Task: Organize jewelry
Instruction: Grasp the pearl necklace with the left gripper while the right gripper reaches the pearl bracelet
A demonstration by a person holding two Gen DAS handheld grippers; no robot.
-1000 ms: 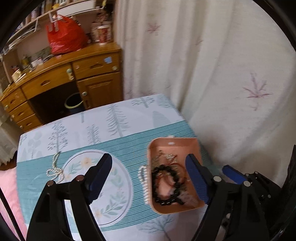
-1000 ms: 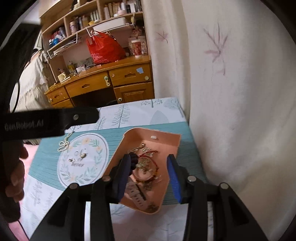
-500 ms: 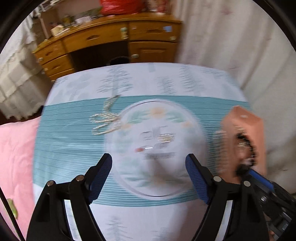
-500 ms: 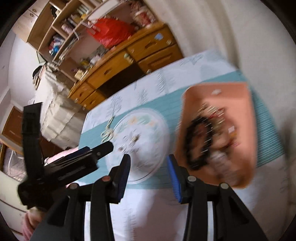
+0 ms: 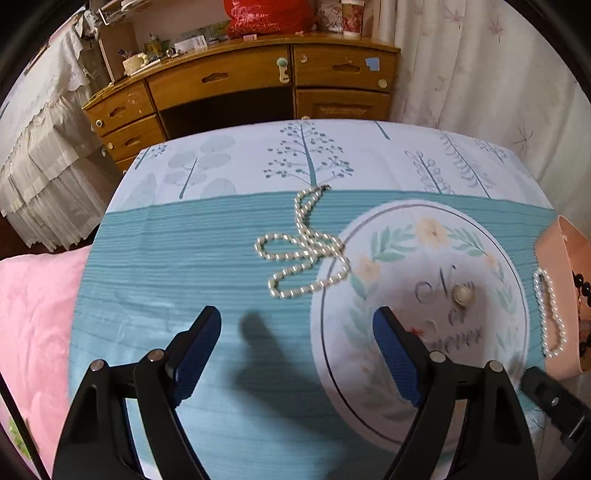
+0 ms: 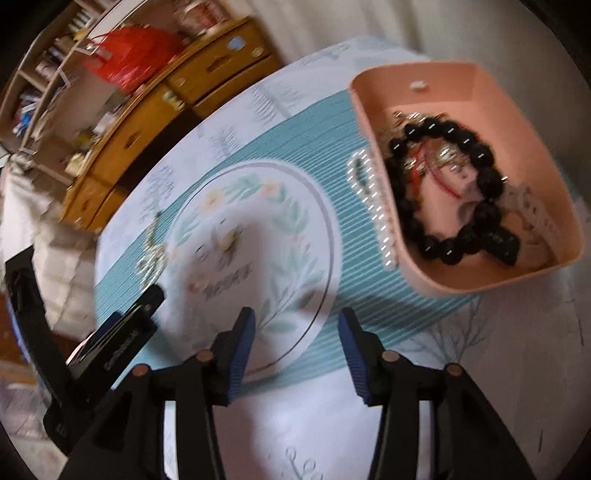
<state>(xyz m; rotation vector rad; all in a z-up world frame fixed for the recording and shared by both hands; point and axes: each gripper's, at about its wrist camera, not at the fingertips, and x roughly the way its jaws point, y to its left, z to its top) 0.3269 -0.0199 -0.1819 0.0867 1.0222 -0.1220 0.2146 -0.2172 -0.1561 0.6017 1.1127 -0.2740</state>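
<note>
A long pearl necklace (image 5: 306, 254) lies looped on the teal cloth, just ahead of my left gripper (image 5: 295, 328), whose jaws are opening with nothing between them. Small earrings (image 5: 461, 295) rest on the round floral print (image 5: 417, 236). A short pearl bracelet (image 5: 548, 314) lies beside the pink tray (image 5: 561, 243). In the right wrist view the pink tray (image 6: 443, 77) holds a black bead bracelet (image 6: 447, 192), red cord and other pieces. My right gripper (image 6: 295, 332) hovers over the cloth below the tray, jaws opening and empty. The pearl bracelet (image 6: 369, 199) is blurred there.
A wooden desk (image 5: 240, 85) with drawers stands behind the table, with a red bag (image 5: 269, 14) on top. White curtains (image 5: 480, 74) hang at the right. Pink bedding (image 5: 33, 314) lies left of the table. The left gripper's body (image 6: 110, 343) shows at the right view's lower left.
Both grippers have swung down and left from over the pink tray toward the cloth. The pearl necklace has come near the left gripper. Both pairs of jaws stand wider.
</note>
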